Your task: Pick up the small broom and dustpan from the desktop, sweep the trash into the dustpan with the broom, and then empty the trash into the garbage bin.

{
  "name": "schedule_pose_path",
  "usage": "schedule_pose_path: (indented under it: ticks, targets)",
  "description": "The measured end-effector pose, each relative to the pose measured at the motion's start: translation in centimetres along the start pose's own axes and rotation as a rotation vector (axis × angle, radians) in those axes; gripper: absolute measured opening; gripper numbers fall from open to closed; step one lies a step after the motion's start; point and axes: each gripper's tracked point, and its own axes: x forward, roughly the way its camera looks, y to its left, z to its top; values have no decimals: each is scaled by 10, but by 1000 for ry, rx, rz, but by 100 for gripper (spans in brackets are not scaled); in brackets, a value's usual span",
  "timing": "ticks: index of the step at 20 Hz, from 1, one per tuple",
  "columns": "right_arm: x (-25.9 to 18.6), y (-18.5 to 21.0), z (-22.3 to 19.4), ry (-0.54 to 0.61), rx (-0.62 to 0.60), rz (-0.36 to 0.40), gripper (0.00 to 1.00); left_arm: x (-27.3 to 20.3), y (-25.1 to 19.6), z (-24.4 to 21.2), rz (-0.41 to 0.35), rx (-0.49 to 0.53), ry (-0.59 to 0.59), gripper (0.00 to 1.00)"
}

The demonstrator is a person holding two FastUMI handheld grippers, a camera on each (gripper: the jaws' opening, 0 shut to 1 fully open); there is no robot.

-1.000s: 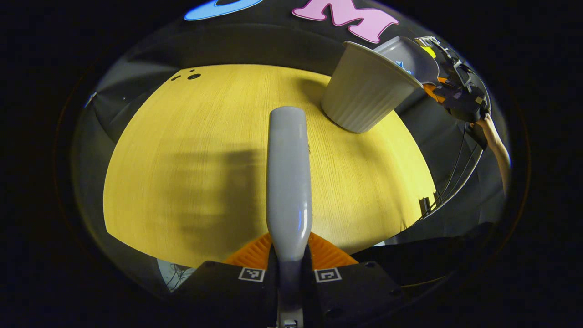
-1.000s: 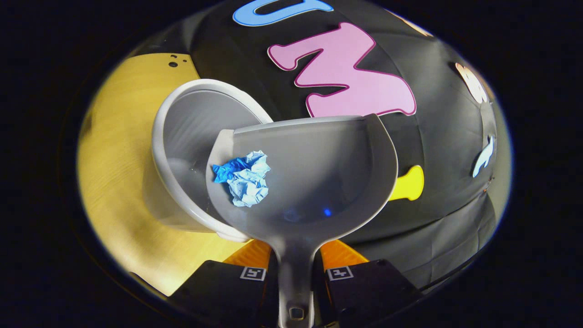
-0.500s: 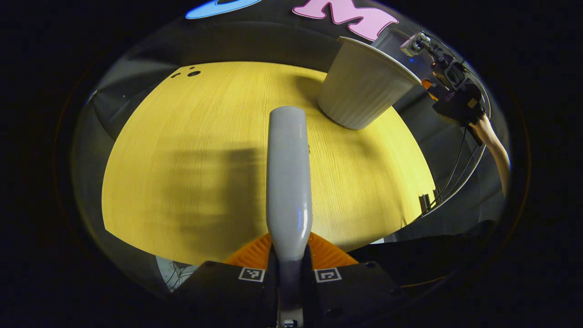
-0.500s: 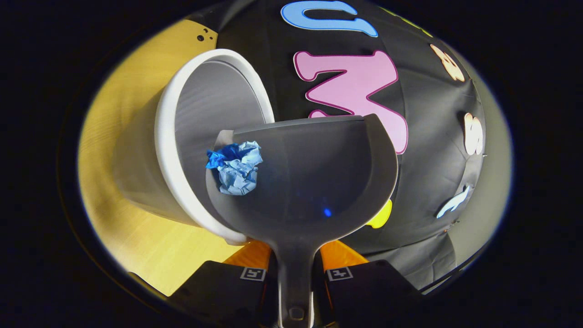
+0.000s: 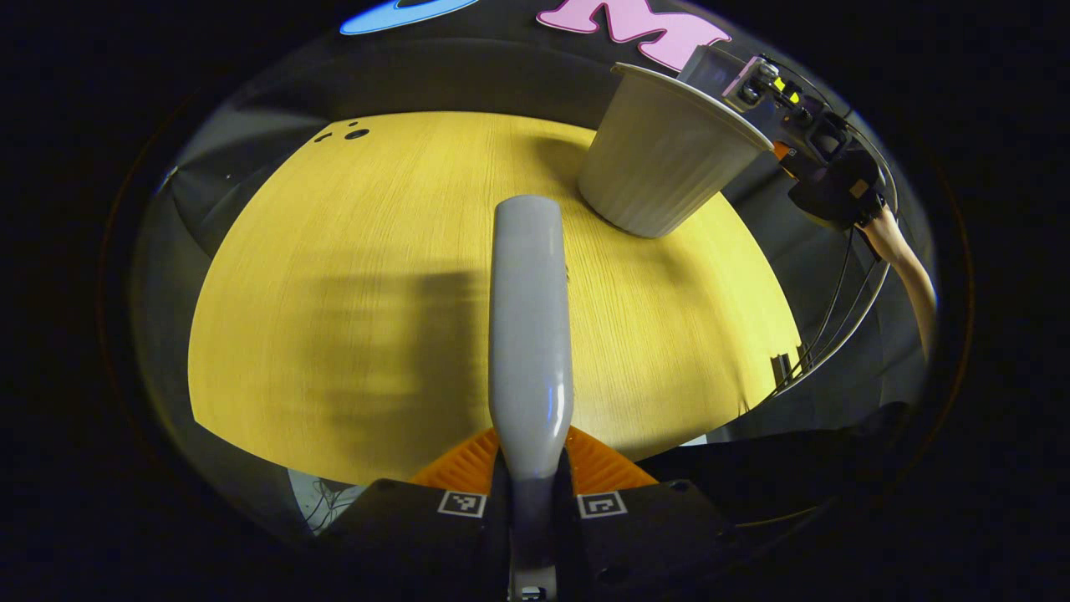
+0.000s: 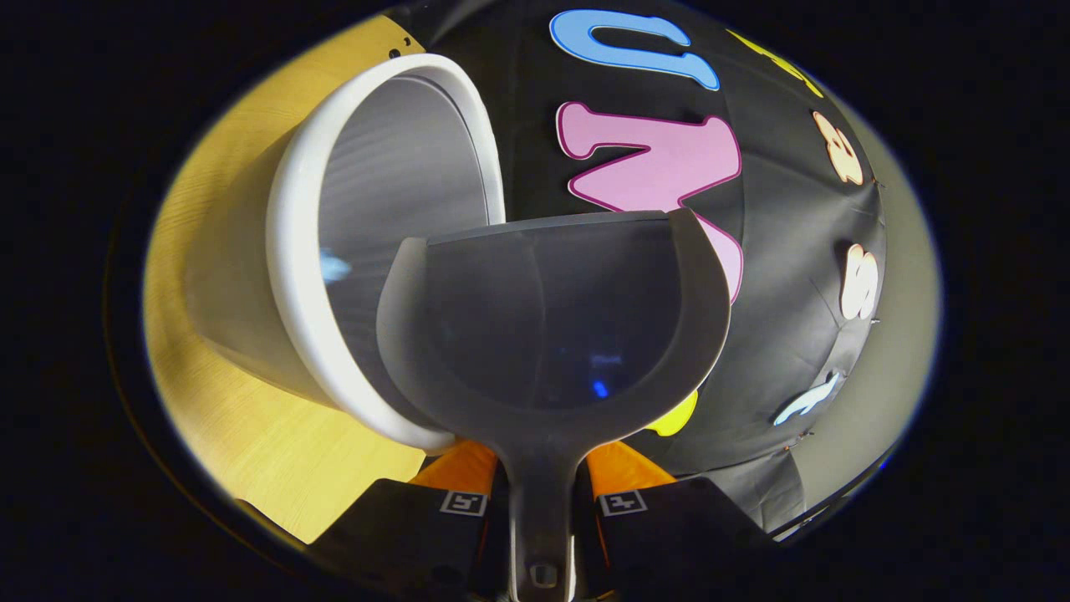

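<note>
Two tools are in our grippers. Our left gripper (image 5: 532, 493) pinches the broom (image 5: 530, 322) by its handle, both fingers tight on it. The broom's long gray body points straight ahead from the fingers, over the yellow table (image 5: 351, 293). It stays well back from the bin (image 5: 664, 163), with lots of open tabletop between them.

Our right gripper (image 6: 542, 502) squeezes the dustpan (image 6: 552, 326) by its handle, both fingers pressing on it. The pan's long way runs forward from the fingers and its flat front edge points away from us. It is tipped to one side, with that side over the bin's (image 6: 376, 242) white rim. We see a small blue blur inside the bin.

In the left gripper view, the right gripper (image 5: 815, 155) hangs just past the bin's rim, with a bare forearm (image 5: 907, 276) behind it. The bin stands near the table's far edge.
</note>
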Motion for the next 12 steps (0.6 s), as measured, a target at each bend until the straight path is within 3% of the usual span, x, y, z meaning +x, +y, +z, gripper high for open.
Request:
schedule_pose_path:
  ticks: [1, 6, 12]
  targets:
    - [0, 0, -1, 1, 27, 13, 34, 0, 0, 0, 1, 0, -2, 29]
    - [0, 5, -4, 36, 183, 108, 34, -6, 2, 16, 13, 5, -44, 25]
    - [-5, -9, 2, 87, 473, 213, 33, -17, 6, 41, 35, 33, -99, 29]
